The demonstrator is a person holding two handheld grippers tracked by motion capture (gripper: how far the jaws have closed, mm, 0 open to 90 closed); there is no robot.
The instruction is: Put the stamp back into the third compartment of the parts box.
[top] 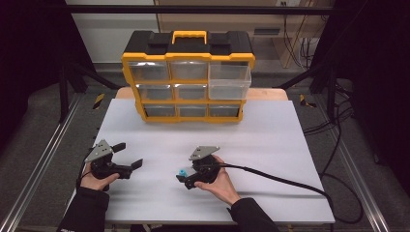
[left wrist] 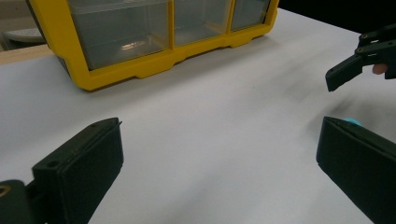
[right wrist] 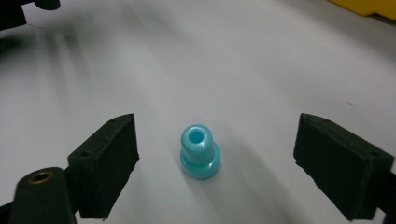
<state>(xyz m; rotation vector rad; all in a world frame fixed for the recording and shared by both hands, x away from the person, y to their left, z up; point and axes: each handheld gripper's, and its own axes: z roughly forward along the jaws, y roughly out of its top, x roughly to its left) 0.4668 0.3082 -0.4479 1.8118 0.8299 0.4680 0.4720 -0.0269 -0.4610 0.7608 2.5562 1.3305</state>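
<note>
Standing upright on the white counter (top: 270,145), the small glossy turquoise plastic peg (right wrist: 200,152) sits untouched between the right gripper's (right wrist: 217,161) spread jaws; the left gripper (left wrist: 219,170), also agape, waits farther off.

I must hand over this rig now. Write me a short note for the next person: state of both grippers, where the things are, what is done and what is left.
Right gripper: open, jaws on either side of the small blue bead, not touching it. The bead stands upright on the white table.
Left gripper: open, holds nothing, off to the left of the bead.
Yellow drawer box: at the far edge of the table; its top right drawer is pulled out, the other drawers are shut.
Done: drawer open, right gripper lined up on the bead.
Left: close on the bead and lift it; it probably goes into the open drawer.
</note>
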